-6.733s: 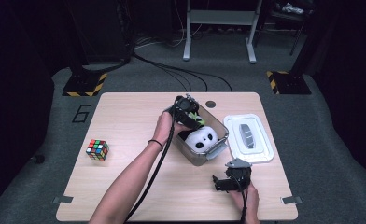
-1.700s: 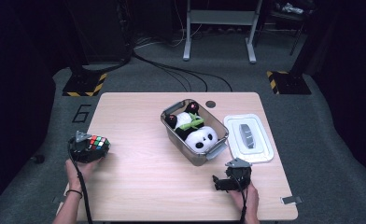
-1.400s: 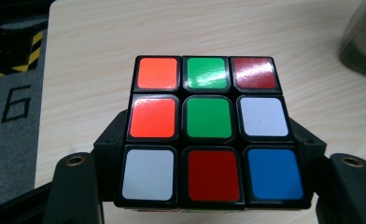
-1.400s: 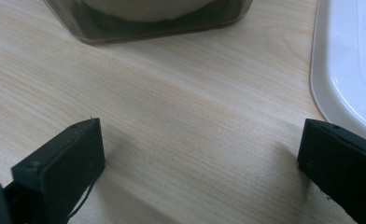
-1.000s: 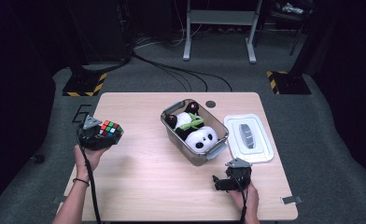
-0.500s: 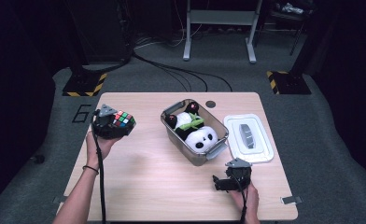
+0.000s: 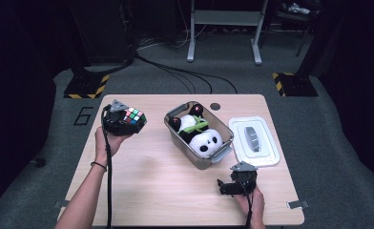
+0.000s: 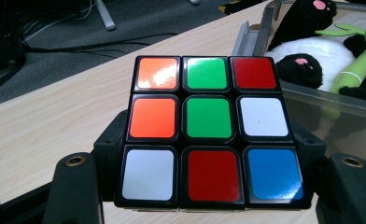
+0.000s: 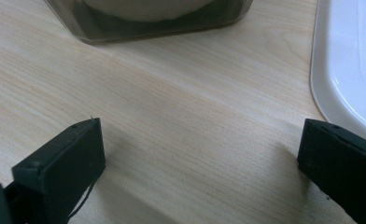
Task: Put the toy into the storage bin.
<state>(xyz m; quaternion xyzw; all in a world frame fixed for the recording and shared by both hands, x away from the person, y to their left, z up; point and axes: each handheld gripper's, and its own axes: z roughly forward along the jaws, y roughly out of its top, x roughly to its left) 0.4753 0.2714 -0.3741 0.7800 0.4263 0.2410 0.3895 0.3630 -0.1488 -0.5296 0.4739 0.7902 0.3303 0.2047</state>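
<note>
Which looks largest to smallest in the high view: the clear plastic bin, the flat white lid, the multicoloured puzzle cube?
1. Clear plastic bin and flat white lid: they look nearly alike, so I do not rank them.
2. Multicoloured puzzle cube: clearly smallest, although it is lifted nearer the camera.

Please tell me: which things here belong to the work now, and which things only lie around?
Belong to the work:
- puzzle cube, clamped in the left claw
- clear bin holding the panda toy

Only lying around:
- white lid
- right claw, open, idle on the table

Digit 6 [image 7: 83,116] marked on grey floor, left of table [image 7: 175,191]
</note>
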